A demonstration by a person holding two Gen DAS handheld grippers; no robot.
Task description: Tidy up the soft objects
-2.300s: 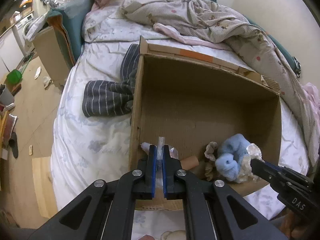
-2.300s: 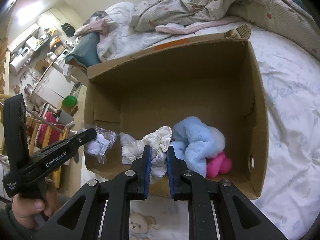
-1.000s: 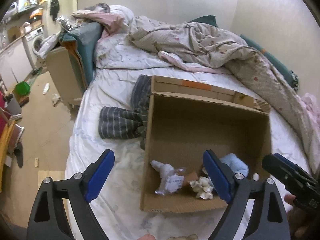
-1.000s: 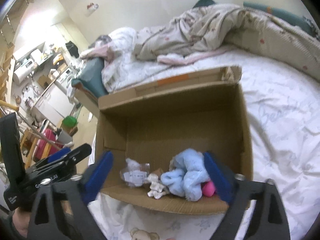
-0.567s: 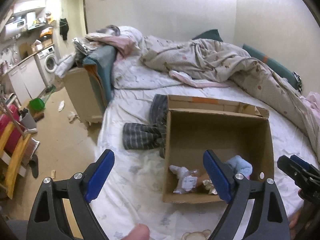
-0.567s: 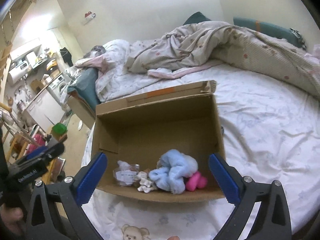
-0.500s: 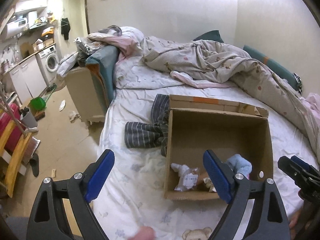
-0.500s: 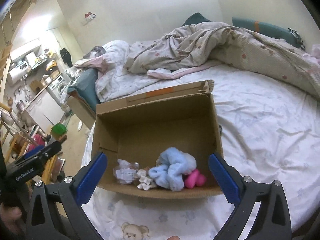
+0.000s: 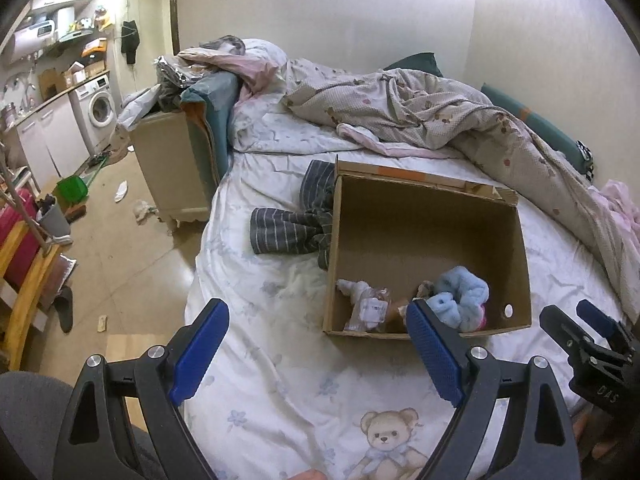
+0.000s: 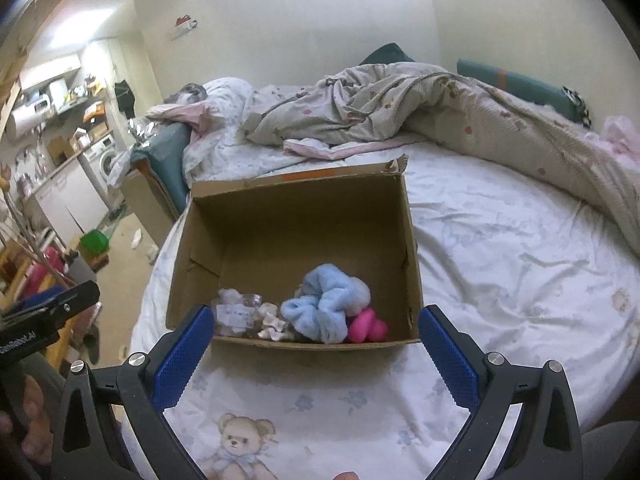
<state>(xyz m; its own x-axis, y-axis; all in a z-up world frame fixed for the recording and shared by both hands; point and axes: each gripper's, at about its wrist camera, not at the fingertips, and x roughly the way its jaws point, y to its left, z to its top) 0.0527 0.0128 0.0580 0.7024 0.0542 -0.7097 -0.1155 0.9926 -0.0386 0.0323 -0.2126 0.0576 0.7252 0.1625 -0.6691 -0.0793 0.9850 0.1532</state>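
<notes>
An open cardboard box [image 9: 424,216] [image 10: 296,220] sits on the white bed. Along its near wall lie a clear plastic packet [image 9: 370,306] [image 10: 236,312], a cream lace piece [image 10: 274,324], a fluffy light blue scrunchie [image 9: 460,300] [image 10: 328,300] and a pink soft item [image 10: 366,328]. My left gripper [image 9: 316,344] is wide open and empty, held back above the sheet in front of the box. My right gripper [image 10: 314,348] is wide open and empty, also in front of the box. The right gripper shows at the right edge of the left wrist view [image 9: 588,336].
A grey striped garment [image 9: 296,220] lies on the bed left of the box. A rumpled duvet [image 10: 440,108] and pillows fill the far side. A teddy-bear print [image 10: 240,444] marks the near sheet. Left of the bed is floor with a cabinet [image 9: 172,168] and clutter.
Both grippers let go of their items into the box, opened wide and drew back and up from the box. The packet and lace piece now lie inside.
</notes>
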